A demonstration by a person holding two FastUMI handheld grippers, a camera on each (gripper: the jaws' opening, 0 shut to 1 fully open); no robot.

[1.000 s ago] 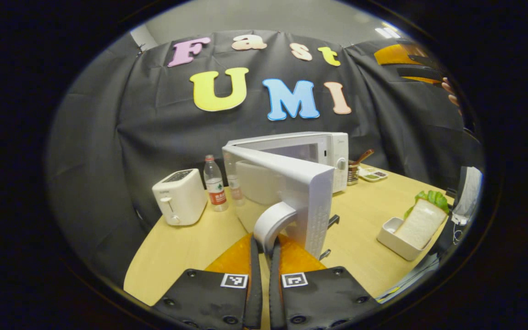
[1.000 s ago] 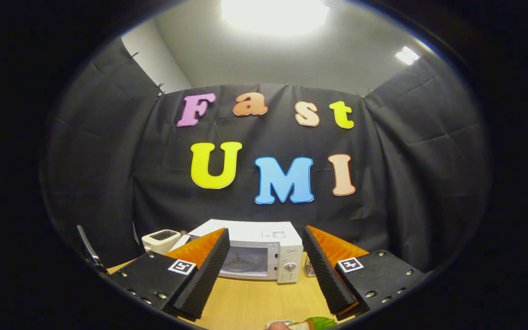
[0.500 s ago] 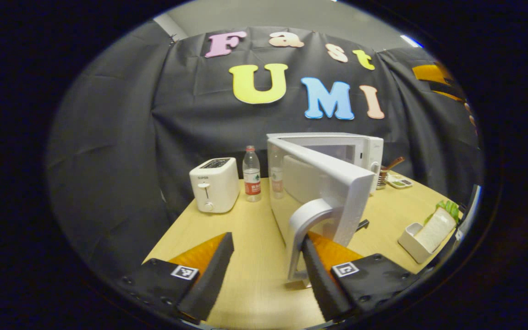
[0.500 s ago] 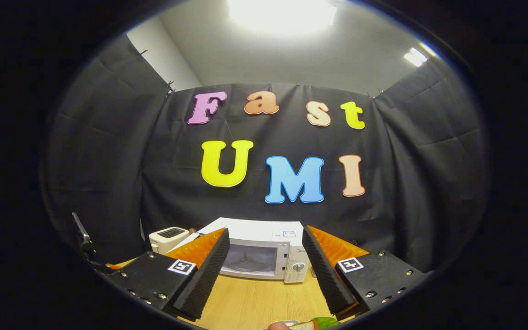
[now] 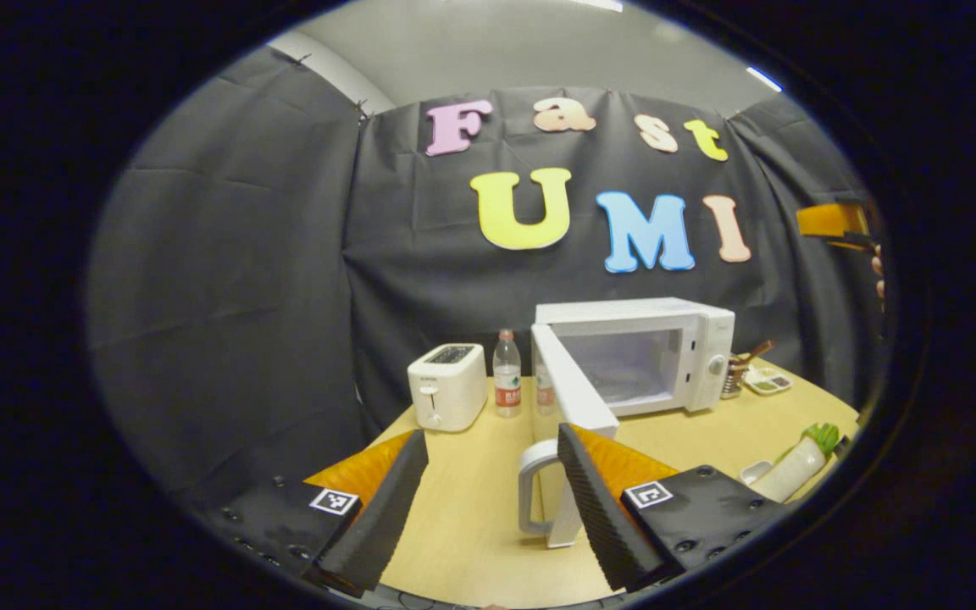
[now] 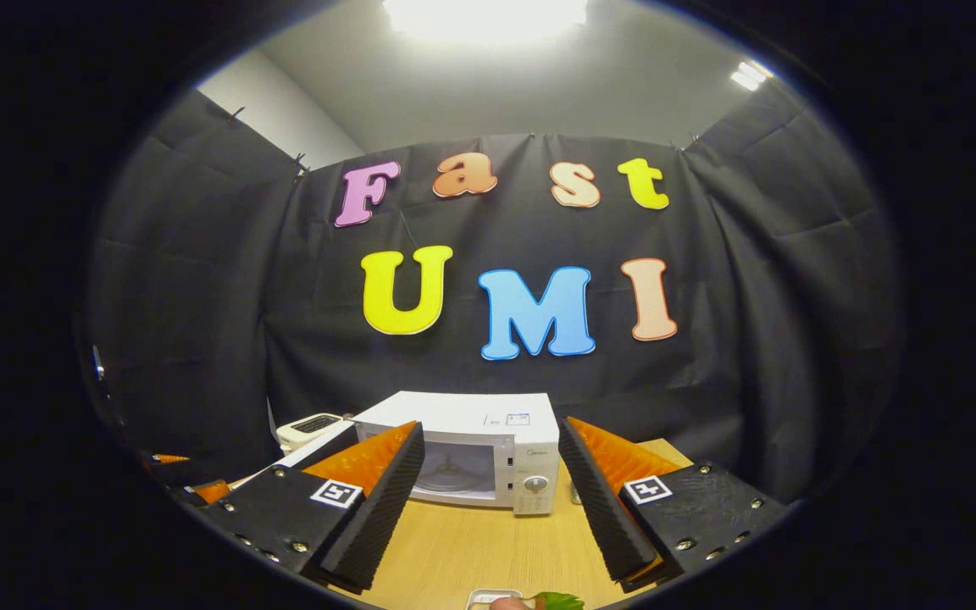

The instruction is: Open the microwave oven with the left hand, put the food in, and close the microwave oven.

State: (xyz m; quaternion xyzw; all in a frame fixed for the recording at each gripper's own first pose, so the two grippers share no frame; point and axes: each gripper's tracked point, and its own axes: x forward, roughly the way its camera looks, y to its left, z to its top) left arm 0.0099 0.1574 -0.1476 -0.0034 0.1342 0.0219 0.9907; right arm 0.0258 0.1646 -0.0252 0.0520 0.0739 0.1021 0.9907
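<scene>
Food tray sat in front of the open microwave, nearer the right gripper.

The food [image 5: 797, 464], a pale spongy bread slice with a ruffled green leaf, stood in a small white tray [image 5: 756, 471] on the table edge, well in front of the microwave [image 5: 634, 356] and to the right of its door [image 5: 571, 398]. The slice's long axis tilted up and back. The right gripper [image 6: 488, 500] hovered just above it, fingers spread wide and empty, so it seemed the nearer one. The left gripper [image 5: 492, 500] was also wide and empty, beside the door's curved handle [image 5: 532, 496]. The microwave was a smooth white box, cavity exposed. Left of it stood a clear bottle [image 5: 504, 385] and a white toaster [image 5: 447, 385] on the pale wooden table [image 5: 471, 525].
</scene>
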